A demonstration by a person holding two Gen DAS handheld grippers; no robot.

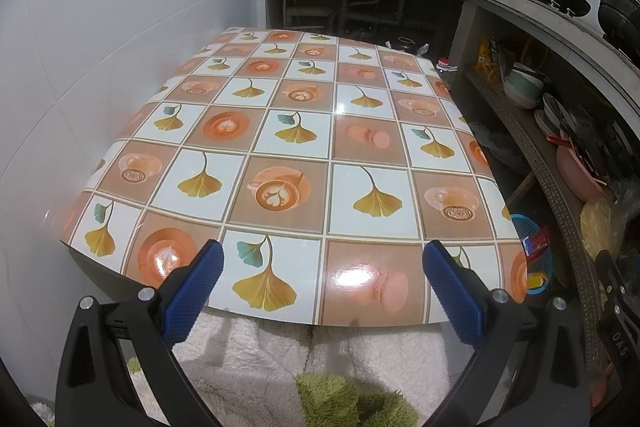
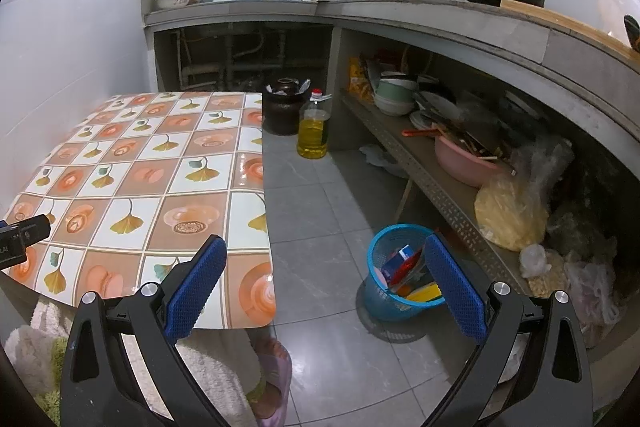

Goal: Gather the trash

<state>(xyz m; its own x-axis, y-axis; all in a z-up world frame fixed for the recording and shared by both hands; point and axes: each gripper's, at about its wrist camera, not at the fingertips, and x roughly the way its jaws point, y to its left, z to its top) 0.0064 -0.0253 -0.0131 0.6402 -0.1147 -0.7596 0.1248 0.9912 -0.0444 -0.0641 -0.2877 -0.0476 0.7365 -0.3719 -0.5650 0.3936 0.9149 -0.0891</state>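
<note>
Blue mesh bin [image 2: 400, 275] on floor beside table [image 2: 132, 163], holding wrappers [image 2: 402, 261], likely light, crinkly, slippery; pinch at folded edge. Left gripper [image 1: 322, 283] and right gripper [image 2: 326, 279] both spread wide, empty.

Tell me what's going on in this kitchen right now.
A person is holding a two-finger tool in each hand at a patterned table, tidying up trash. The left tool is open over the table's near edge and holds nothing. The right tool is also open and empty, pointed toward the floor beside the table. A blue basket on the floor already holds several wrappers, and no loose trash shows on the tabletop.
</note>
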